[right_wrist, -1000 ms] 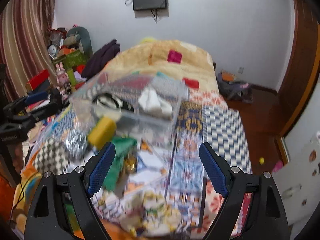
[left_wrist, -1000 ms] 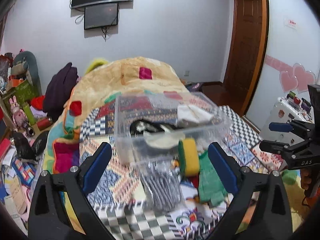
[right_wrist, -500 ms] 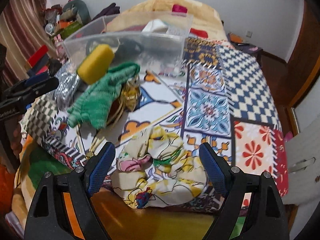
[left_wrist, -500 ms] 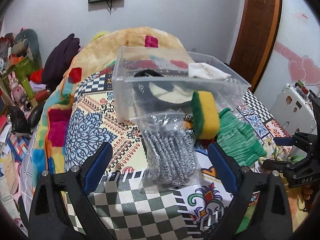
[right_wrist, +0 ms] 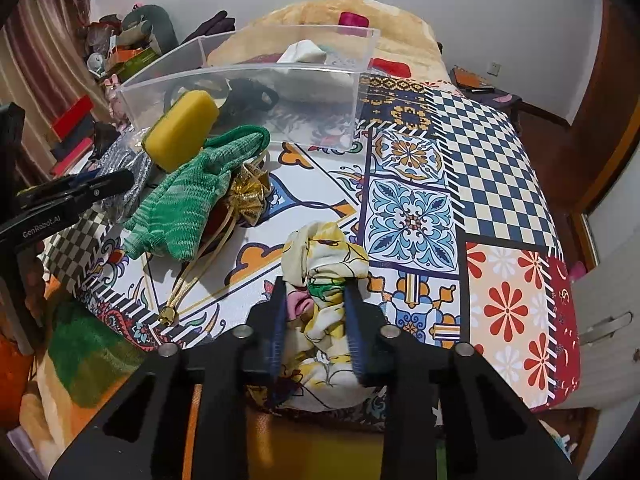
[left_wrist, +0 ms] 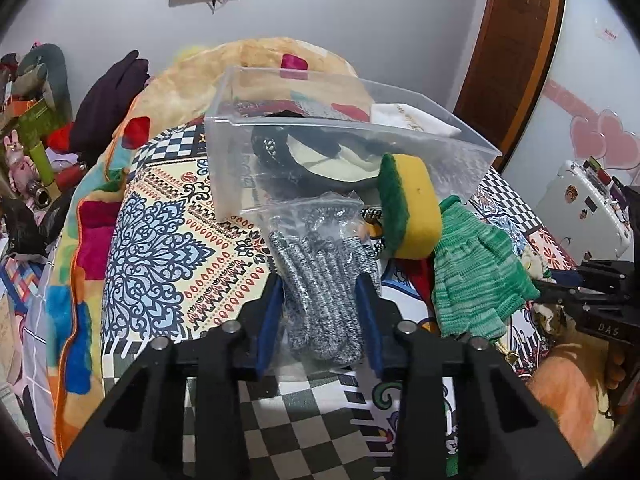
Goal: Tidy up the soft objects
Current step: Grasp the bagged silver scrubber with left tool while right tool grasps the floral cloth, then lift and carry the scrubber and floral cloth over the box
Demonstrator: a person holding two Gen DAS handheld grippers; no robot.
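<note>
My left gripper (left_wrist: 320,284) is shut on a clear bag of grey knit gloves (left_wrist: 320,280) lying on the patterned bed cover. My right gripper (right_wrist: 314,284) is shut on a crumpled yellow floral cloth (right_wrist: 324,256) at the bed's near edge. A clear plastic bin (left_wrist: 240,168) stands behind, holding a black and cream item (left_wrist: 320,156) and a white cloth (left_wrist: 412,124). A yellow and green sponge (left_wrist: 412,204) and a green knit glove (left_wrist: 476,276) lie between bin and grippers. The bin (right_wrist: 240,80), sponge (right_wrist: 180,128) and green glove (right_wrist: 188,200) also show in the right wrist view.
A gold ribbon bow with cord (right_wrist: 248,192) lies beside the green glove. A rolled yellow blanket (left_wrist: 260,64) lies behind the bin. Clutter and toys (left_wrist: 32,120) fill the floor at left. A wooden door (left_wrist: 516,40) and a white suitcase (left_wrist: 584,200) are at right.
Both grippers moved down and forward and closed: the left onto the bag of grey gloves, the right onto the floral cloth. Before, both were open and empty.
</note>
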